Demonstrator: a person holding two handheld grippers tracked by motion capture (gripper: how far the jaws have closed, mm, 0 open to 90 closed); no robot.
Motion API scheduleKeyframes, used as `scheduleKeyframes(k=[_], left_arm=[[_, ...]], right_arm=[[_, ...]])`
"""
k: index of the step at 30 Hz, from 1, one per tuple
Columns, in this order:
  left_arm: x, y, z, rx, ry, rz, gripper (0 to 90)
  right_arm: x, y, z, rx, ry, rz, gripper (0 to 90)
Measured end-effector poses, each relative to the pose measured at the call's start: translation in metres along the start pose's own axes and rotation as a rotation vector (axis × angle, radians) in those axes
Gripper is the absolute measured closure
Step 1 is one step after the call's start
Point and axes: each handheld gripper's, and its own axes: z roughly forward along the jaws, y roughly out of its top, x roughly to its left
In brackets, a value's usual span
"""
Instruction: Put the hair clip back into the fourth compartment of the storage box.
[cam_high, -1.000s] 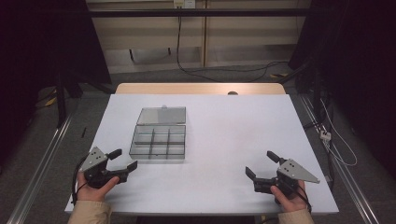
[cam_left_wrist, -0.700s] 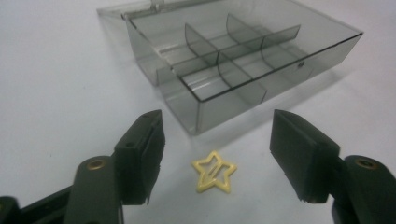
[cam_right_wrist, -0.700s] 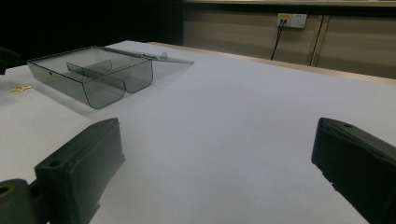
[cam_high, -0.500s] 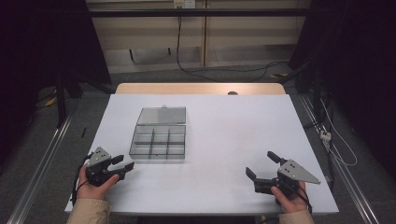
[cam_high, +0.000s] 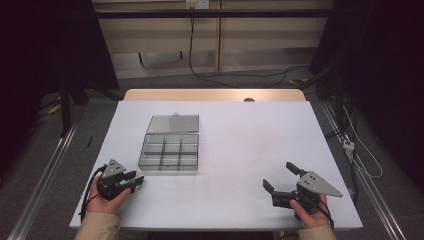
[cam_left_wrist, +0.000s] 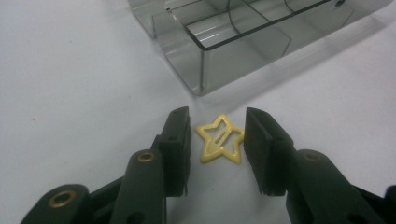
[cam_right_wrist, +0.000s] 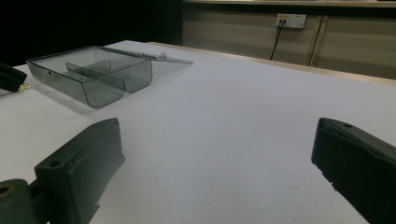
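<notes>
Left claw closing around star clip

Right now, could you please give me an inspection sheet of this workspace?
Surface: white table, bare apart from the items below.
Job's things: yellow star hair clip flat on the table; clear compartment box, lid open, beside it.
Clutter: nothing seen.
Grippers: left gripper jaws have just been closing around the clip, not yet pressing; right gripper open, idle.
Cables: black cable trails from the left gripper.
Surroundings: wall socket, floor cables.
</notes>
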Motion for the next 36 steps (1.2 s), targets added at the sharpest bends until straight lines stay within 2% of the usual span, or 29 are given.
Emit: scheduleKeyframes(k=[2, 8, 13, 15, 17, 36], left_arm=[[-0.0029, 0.0004, 0.0008, 0.01, 0.017, 0.005, 62.0], [-0.0006, 0.0008, 0.0017, 0.014, 0.007, -0.051, 64.3], [-0.0028, 0.0042, 0.0022, 0.041, 0.025, -0.057, 66.4], [-0.0018, 0.005, 0.0019, 0.044, 0.02, -0.059, 67.0], [0.0018, 0.0042, 0.0013, 0.032, 0.011, -0.079, 72.4], [0.0041, 0.0055, -0.0041, 0.025, 0.005, -0.099, 72.9]], right_arm=[[-0.0001, -0.0002, 0.0001, 0.0, -0.002, 0.0, 1.6], [0.0, -0.0001, 0.0006, 0.0, -0.008, 0.002, 1.6], [0.0016, 0.0001, 0.0016, -0.002, -0.007, 0.001, 1.6], [0.0017, 0.0001, 0.0018, -0.002, -0.005, 0.0, 1.6], [0.0017, 0.0002, 0.0018, -0.002, -0.003, -0.001, 1.6], [-0.0011, 0.0013, 0.0, -0.008, -0.004, -0.001, 1.6]])
